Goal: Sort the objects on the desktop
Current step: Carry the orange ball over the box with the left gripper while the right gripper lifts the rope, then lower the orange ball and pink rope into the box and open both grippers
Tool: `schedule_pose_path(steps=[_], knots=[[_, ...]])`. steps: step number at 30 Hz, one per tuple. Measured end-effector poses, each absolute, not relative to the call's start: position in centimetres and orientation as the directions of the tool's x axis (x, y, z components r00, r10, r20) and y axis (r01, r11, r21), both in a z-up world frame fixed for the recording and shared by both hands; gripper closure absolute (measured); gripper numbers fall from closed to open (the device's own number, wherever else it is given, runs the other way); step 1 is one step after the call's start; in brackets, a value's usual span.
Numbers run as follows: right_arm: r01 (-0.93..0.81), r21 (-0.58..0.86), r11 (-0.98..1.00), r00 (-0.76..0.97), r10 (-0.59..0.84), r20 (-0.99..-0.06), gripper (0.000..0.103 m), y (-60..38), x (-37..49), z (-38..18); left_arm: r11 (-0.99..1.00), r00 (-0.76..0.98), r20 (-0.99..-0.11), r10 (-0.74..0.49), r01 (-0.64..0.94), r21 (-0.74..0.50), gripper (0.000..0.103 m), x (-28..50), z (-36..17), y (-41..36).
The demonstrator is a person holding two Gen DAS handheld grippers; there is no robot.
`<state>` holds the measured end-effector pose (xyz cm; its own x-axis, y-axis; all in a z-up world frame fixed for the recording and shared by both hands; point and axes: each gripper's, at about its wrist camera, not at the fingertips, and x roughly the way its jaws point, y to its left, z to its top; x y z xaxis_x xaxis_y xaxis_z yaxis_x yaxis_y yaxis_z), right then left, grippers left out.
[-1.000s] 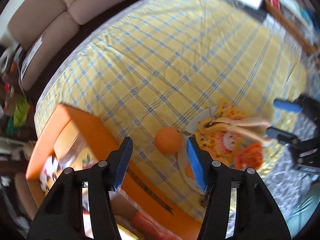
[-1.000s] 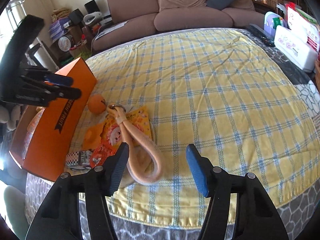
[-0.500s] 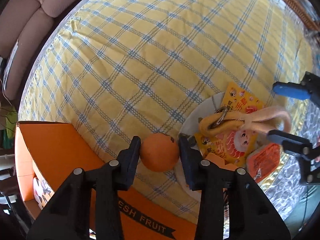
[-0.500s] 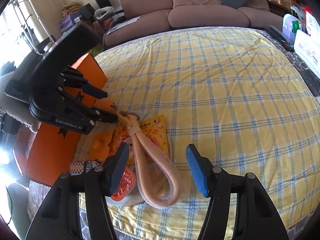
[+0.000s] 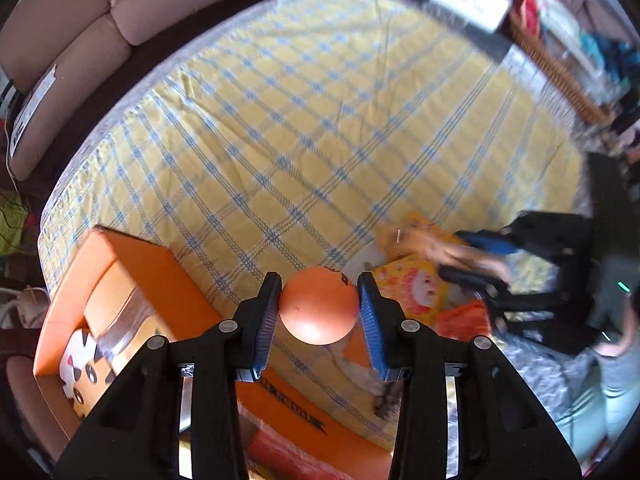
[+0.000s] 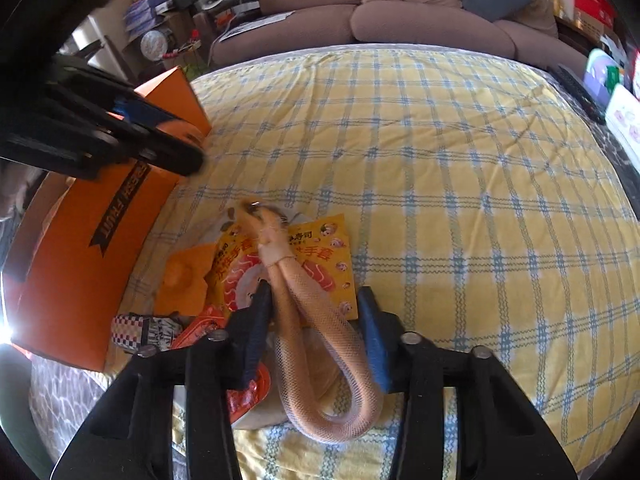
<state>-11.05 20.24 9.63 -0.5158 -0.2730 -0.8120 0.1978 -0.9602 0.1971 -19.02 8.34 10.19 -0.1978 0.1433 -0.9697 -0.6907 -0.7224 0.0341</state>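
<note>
Near the desk's front-left corner, beside the open orange cardboard box [image 5: 132,264], the left gripper [image 5: 319,304] clamps the round orange ball [image 5: 319,305], lifted off the yellow checked tablecloth [image 5: 304,128]. The right gripper [image 6: 314,320] is closing around the looped peach mesh-covered strap [image 6: 320,344], which lies on yellow snack packets [image 6: 320,256].

Glossy smooth orange ball [image 5: 318,307], woven cloth tablecloth [image 5: 280,128], matt cardboard box [image 6: 92,240].
</note>
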Motion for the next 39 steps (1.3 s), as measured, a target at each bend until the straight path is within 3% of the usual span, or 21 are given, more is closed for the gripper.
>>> schedule_pose_path(steps=[3,10,16,23,29,31,39], knots=[[0.167,0.267,-0.949,-0.531,-0.315,-0.787,0.080,21.8,-10.8,9.8,-0.743,-0.183,-0.958,0.221,-0.668,-0.044,0.066,-19.1,12.7,7.4],[0.116,0.388,-0.915,-0.581,-0.379,-0.720,0.081,23.9,-9.1,11.4,-0.796,-0.182,-0.920,0.346,-0.577,-0.185,0.066,-16.4,15.6,0.3],[0.103,0.483,-0.869,-0.625,-0.435,-0.648,0.081,24.3,-7.4,13.8,-0.858,-0.184,-0.913,0.365,-0.448,-0.252,0.066,-15.3,13.9,-6.1],[0.178,0.574,-0.799,-0.635,-0.538,-0.553,0.081,18.6,-6.4,17.6,-0.871,-0.187,-0.891,0.415,-0.363,-0.330,0.066,-13.3,11.2,-8.5],[0.221,0.568,-0.793,-0.579,-0.575,-0.578,0.081,11.1,-8.7,19.2,-0.879,-0.196,-0.877,0.438,-0.296,-0.373,0.067,-12.8,9.6,-8.6],[0.212,0.563,-0.799,-0.559,-0.571,-0.600,0.081,9.0,-9.5,18.9,-0.886,-0.209,-0.875,0.436,-0.268,-0.377,0.062,-12.8,9.4,-9.1],[0.170,0.432,-0.886,-0.554,-0.449,-0.701,0.081,4.5,-10.0,17.0,-0.884,-0.257,-0.858,0.445,-0.281,-0.374,0.056,-11.6,11.3,-11.0]])
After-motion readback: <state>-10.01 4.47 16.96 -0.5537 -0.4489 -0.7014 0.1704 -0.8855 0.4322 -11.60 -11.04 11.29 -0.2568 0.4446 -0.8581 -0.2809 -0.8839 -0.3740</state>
